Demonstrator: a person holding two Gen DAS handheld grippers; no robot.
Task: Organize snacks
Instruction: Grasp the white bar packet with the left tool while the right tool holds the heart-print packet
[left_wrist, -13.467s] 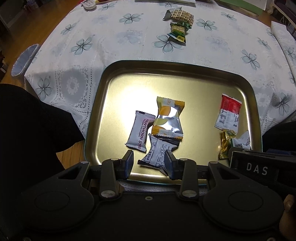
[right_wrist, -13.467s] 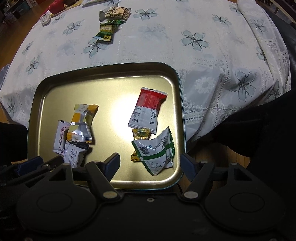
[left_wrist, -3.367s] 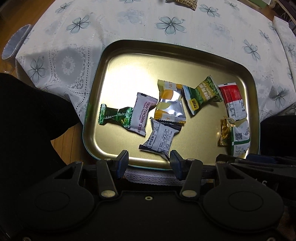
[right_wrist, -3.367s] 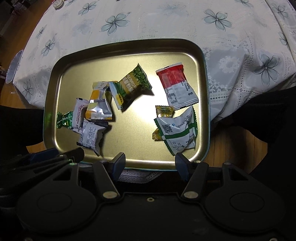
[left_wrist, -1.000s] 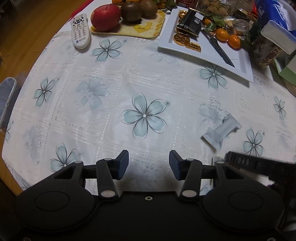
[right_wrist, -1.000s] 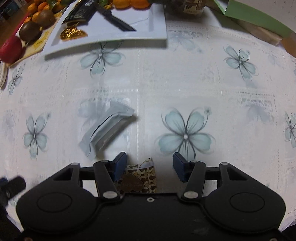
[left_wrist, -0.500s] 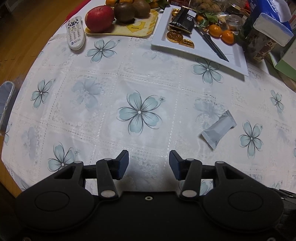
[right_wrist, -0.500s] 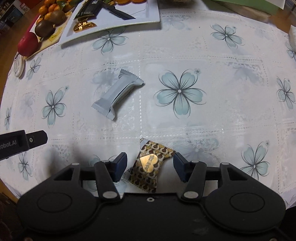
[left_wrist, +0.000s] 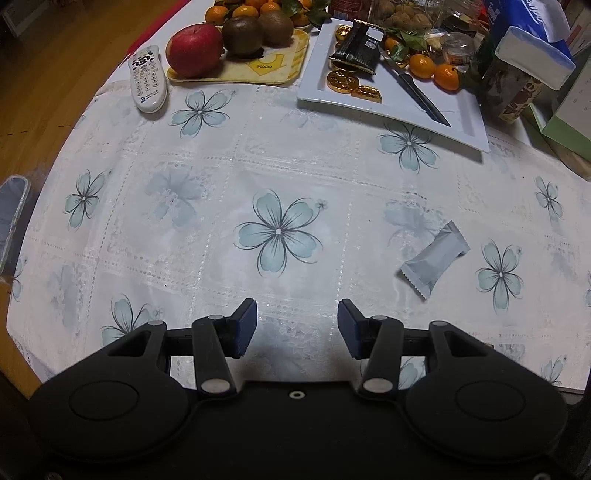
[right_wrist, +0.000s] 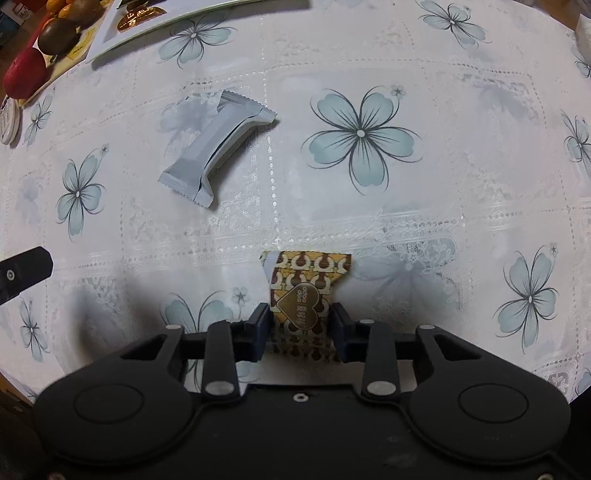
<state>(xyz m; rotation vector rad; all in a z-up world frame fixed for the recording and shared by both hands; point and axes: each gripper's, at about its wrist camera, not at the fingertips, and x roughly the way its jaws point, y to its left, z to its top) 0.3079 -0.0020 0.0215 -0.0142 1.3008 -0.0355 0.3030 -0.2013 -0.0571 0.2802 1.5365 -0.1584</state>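
- left gripper (left_wrist: 297, 323): fingers spread, nothing between them, over the counter's (left_wrist: 207, 258) near edge.
- grey snack bar (right_wrist: 218, 146): mid-counter; light, slick film, best pinched across its narrow middle.
- right gripper (right_wrist: 300, 330): fingers closing on the brown heart-print packet (right_wrist: 301, 299), light and crinkly, near edge.

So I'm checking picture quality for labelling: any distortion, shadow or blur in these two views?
Left wrist view: strong fisheye bending of the tablecloth; dark shadow below the left tongs; grey packet sharp. Right wrist view: same bending; shadow beside the right tongs closing on the brown-gold packet; edges soft.
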